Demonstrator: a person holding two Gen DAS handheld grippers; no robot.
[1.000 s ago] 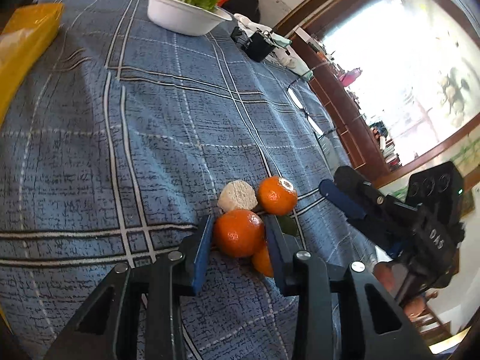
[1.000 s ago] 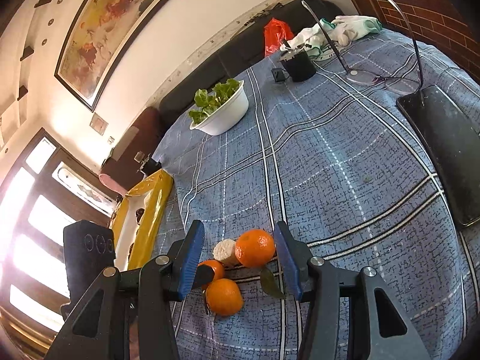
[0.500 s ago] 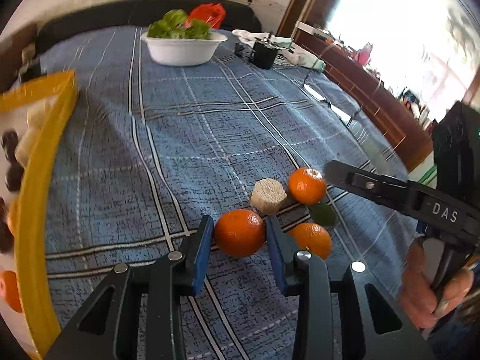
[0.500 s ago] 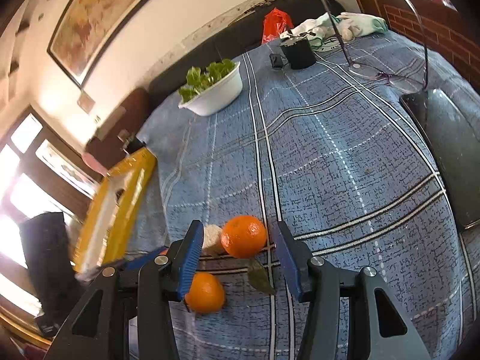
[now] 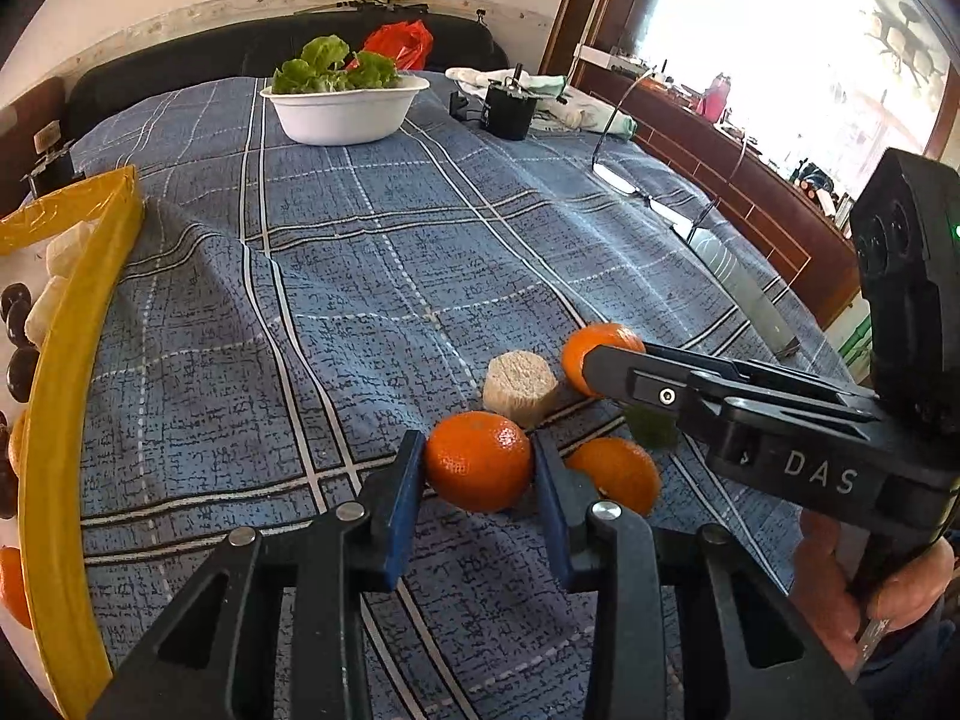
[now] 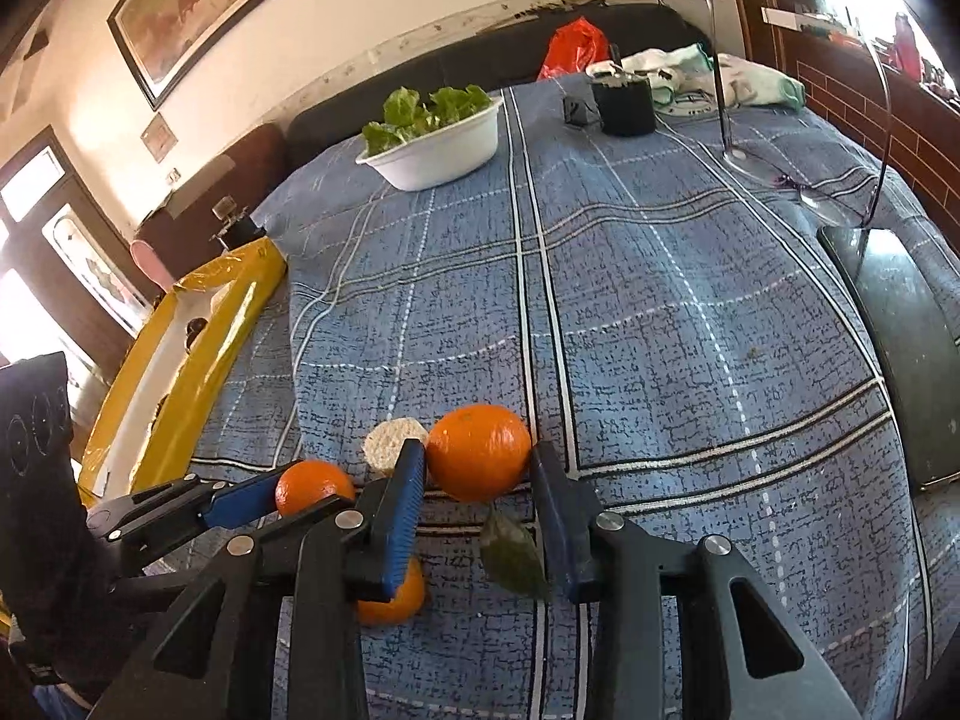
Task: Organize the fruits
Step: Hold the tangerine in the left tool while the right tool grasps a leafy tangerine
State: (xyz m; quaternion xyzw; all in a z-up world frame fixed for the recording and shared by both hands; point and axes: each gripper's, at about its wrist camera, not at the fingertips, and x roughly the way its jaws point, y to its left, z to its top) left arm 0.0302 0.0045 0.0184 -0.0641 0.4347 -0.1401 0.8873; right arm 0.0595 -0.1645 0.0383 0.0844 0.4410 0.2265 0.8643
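Observation:
My left gripper [image 5: 479,468] is shut on an orange [image 5: 478,459] and holds it just above the blue checked cloth; it also shows in the right wrist view [image 6: 312,485]. My right gripper [image 6: 478,474] is shut on a second orange [image 6: 479,450], seen in the left wrist view [image 5: 585,348] behind its finger. A third orange [image 5: 621,471] lies on the cloth between them, beside a pale cut chunk [image 5: 519,387] and a green leaf [image 6: 513,558]. A yellow-rimmed tray [image 5: 66,360] with fruit pieces stands at the left.
A white bowl of lettuce [image 5: 348,108] stands at the far side, with a black cup [image 5: 507,111], cloths [image 5: 576,108] and a red bag [image 5: 399,45] behind. A dark tablet on a wire stand [image 6: 900,336] lies at the right edge.
My left gripper has lifted its orange away from the pile and swung left, bringing the yellow tray into view. My right gripper has closed in on the second orange.

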